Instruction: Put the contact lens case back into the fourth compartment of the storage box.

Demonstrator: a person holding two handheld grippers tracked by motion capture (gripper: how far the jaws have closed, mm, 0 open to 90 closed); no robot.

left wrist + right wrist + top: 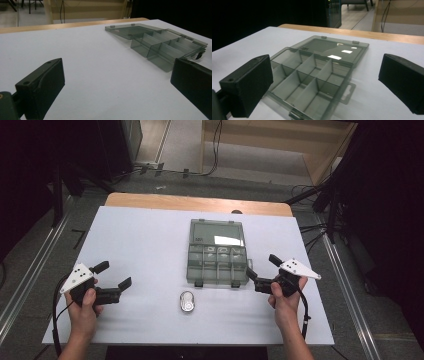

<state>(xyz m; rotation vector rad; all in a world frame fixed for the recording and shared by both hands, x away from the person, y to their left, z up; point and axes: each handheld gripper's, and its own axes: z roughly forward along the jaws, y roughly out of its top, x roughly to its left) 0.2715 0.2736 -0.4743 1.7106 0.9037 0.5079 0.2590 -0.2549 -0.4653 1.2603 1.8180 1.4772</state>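
Note:
A smoky transparent compartment box [218, 265] lies open at the table's middle, its lid [216, 234] folded back flat and its compartments empty. A small silver oval object [187, 301] rests just in front of it. My left gripper [114, 274] hovers open at the left, well apart from the box, with nothing between its jaws. In the left gripper view the box [162, 47] sits to the right, beyond the left gripper [117, 85]. My right gripper [262, 266] is open at the box's front right corner. The right gripper view has the box [312, 75] between and beyond the right gripper [324, 82].
The white table top [150, 245] ends in a wooden strip [200, 202] at the far edge. Cables and dark stands line the floor beyond and at both sides. Bare surface lies left of the box.

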